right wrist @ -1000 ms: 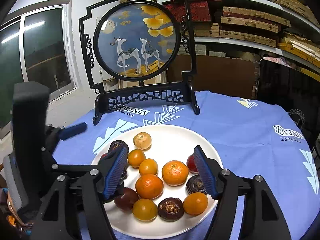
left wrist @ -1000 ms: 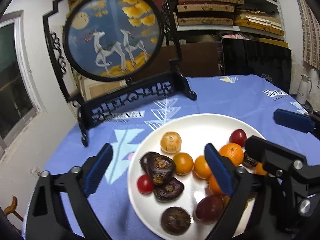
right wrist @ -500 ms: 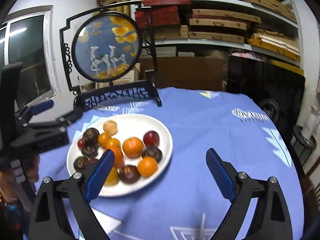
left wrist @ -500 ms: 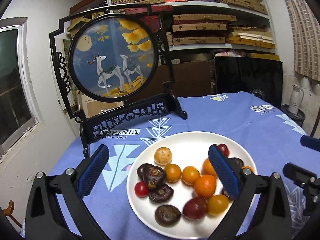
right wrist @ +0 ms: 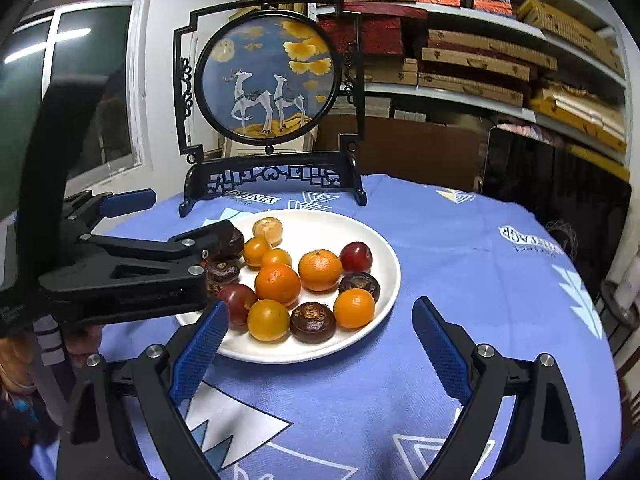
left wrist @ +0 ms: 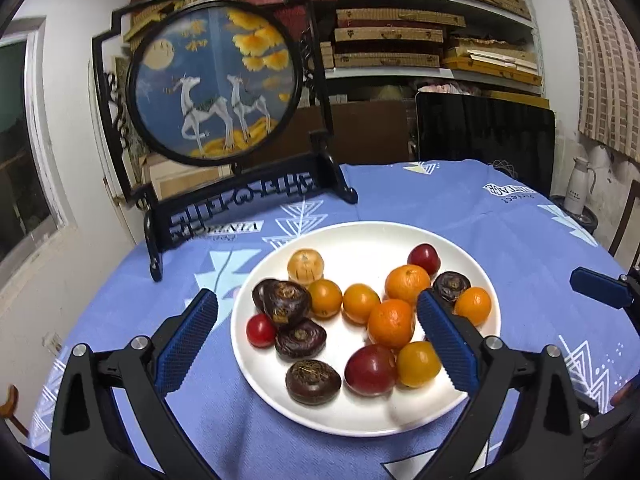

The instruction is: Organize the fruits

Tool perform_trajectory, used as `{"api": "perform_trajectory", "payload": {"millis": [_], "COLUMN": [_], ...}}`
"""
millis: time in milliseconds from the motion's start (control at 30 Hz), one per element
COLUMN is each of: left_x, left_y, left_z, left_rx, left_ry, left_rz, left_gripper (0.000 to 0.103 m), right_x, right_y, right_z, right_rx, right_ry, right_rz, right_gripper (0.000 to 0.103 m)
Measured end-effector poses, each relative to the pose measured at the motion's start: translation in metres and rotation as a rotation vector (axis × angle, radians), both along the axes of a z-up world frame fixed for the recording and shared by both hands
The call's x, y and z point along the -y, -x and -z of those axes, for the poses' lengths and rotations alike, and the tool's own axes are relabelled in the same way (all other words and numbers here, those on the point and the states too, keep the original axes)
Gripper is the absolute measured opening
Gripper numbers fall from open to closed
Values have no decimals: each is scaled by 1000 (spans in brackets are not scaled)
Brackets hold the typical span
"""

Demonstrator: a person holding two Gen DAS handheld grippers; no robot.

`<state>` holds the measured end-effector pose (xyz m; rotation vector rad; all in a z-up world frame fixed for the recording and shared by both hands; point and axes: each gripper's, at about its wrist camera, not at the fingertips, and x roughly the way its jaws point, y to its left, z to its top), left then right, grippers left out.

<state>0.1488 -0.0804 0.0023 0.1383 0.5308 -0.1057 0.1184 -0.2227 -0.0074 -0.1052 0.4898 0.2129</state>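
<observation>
A white plate (left wrist: 360,426) on the blue tablecloth holds several mixed fruits: mandarins (left wrist: 391,324), dark brown water chestnuts (left wrist: 313,382), red plums (left wrist: 370,370), a small red tomato (left wrist: 261,330) and a pale tan fruit (left wrist: 305,266). My left gripper (left wrist: 318,340) hangs open over the plate's near half, nothing between its fingers. In the right wrist view the plate (right wrist: 386,248) lies ahead and left. My right gripper (right wrist: 320,348) stands wide open above the plate's near rim and the cloth, holding nothing. The left gripper (right wrist: 180,218) reaches in from the left there.
A black-framed round deer screen (left wrist: 216,88) stands on the table behind the plate. Beyond it are shelves of flat boxes (left wrist: 392,36) and a dark panel (left wrist: 484,132). One blue pad (left wrist: 600,288) of the right gripper shows at the right edge. Bare cloth (right wrist: 500,280) lies right of the plate.
The right gripper opened wide, drew back off the fruits, swung right, then came back toward the plate. The left gripper pulled back, so the whole plate now shows between its fingers.
</observation>
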Motion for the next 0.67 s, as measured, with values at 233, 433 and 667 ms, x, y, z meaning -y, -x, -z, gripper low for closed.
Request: {"api": "perform_trajectory", "payload": {"millis": [233, 433, 667], "left_x": [1, 4, 3], "left_y": [3, 1, 0], "left_z": [0, 3, 5], "left_rx": [14, 23, 31], "left_ry": [5, -23, -27], "left_rz": [-19, -59, -71], "left_gripper": [97, 97, 97], "right_x": [7, 9, 9], "right_y": [-7, -7, -8], "right_z": [6, 8, 9], "right_rx": [-10, 6, 3], "right_ry": [13, 35, 41], "right_rz": [73, 97, 106], "right_gripper": [93, 94, 95]}}
